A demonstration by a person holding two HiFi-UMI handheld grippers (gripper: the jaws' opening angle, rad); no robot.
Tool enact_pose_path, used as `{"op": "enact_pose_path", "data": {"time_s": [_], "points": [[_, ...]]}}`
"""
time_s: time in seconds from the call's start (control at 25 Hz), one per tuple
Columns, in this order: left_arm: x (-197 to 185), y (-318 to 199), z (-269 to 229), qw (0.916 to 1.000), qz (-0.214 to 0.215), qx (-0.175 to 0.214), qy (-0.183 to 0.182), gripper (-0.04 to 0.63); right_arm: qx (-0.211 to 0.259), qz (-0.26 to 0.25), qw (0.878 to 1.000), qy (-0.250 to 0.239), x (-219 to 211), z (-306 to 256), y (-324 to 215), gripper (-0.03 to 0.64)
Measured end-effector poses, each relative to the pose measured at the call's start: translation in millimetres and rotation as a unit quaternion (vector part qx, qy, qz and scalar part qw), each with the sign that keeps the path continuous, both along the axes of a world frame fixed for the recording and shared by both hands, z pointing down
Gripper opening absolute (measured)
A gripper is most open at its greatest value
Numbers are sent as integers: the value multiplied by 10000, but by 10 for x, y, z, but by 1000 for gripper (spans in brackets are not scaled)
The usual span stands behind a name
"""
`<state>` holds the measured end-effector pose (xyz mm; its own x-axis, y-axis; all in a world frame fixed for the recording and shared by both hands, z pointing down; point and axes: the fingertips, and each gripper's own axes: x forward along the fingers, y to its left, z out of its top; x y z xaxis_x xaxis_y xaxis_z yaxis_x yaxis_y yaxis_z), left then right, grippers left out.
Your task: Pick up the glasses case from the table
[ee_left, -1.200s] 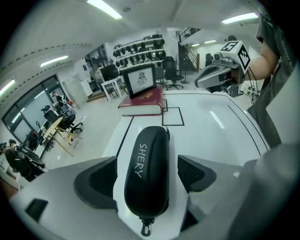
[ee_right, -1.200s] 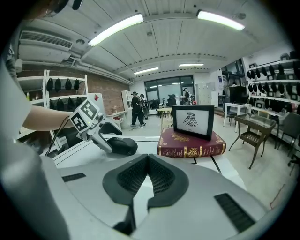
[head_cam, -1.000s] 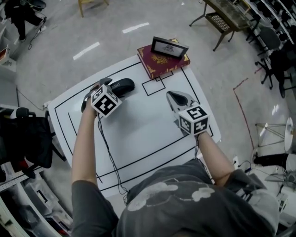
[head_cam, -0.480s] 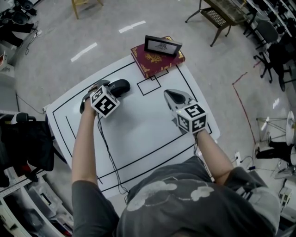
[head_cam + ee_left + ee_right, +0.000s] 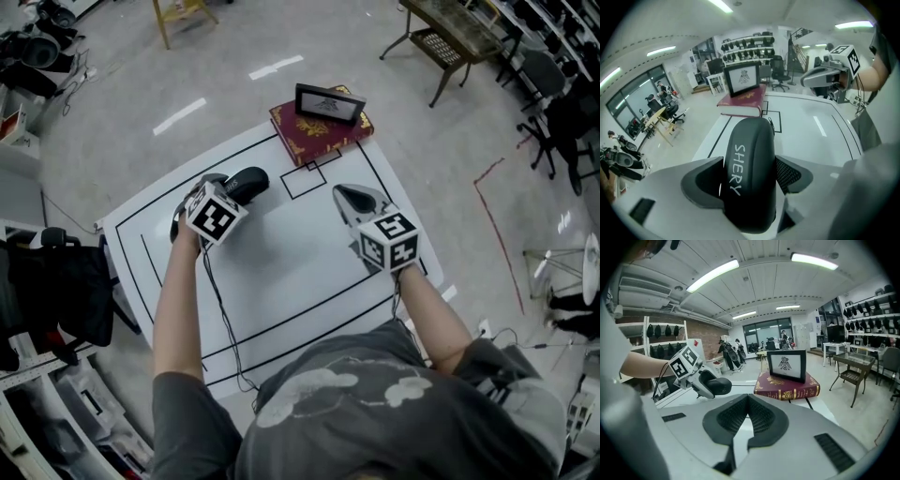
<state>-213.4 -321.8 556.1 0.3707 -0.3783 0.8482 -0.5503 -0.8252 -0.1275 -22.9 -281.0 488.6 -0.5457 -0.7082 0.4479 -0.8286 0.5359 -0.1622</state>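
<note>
The glasses case [image 5: 247, 179] is black, oblong and carries white lettering. It lies lengthwise between the jaws of my left gripper [image 5: 212, 188], which are closing on its sides, and its far end juts out over the white table [image 5: 281, 272]. In the left gripper view the case [image 5: 750, 159] fills the gap between the dark pads. The right gripper view shows the case [image 5: 717, 386] held a little above the table. My right gripper [image 5: 354, 199] hovers over the right half of the table, shut with its pads [image 5: 740, 420] together and nothing held.
A dark red book [image 5: 317, 133] lies at the table's far edge, with a black picture frame [image 5: 330, 102] standing on it. Black lines mark rectangles on the white table. A metal chair [image 5: 459, 37] stands on the floor beyond, and dark equipment [image 5: 52, 291] is at the left.
My left gripper has tightened on the glasses case and risen slightly with it. My right gripper has stayed put.
</note>
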Motion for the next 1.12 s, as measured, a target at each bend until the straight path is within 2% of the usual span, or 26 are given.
{"op": "enact_pose_path", "data": {"time_s": [0.16,0.28,0.44,0.6,0.76,0.92,1.12], "points": [[-54,96,-276,9981,-517,201,280,331,139,-111,9998,-109,-55,-150,17,0],[-79,254,-461,9953,-801,210,508,331,256,-257,9992,-174,-109,-264,57,0],[-143,462,-750,9899,-1178,419,663,331,371,-444,9978,-319,-151,-404,106,0],[-270,736,-941,9793,-1770,541,813,331,474,-834,9947,-368,-232,-507,208,0],[-349,1027,-1107,9646,-2258,704,1164,331,572,-1303,9894,-304,-316,-574,324,0],[-328,1312,-1268,9547,-2588,959,1113,331,626,-1692,9832,-291,-324,-592,440,0],[-278,1650,-1276,9424,-3043,1128,813,331,711,-2122,9741,-327,-319,-679,601,0]]}}
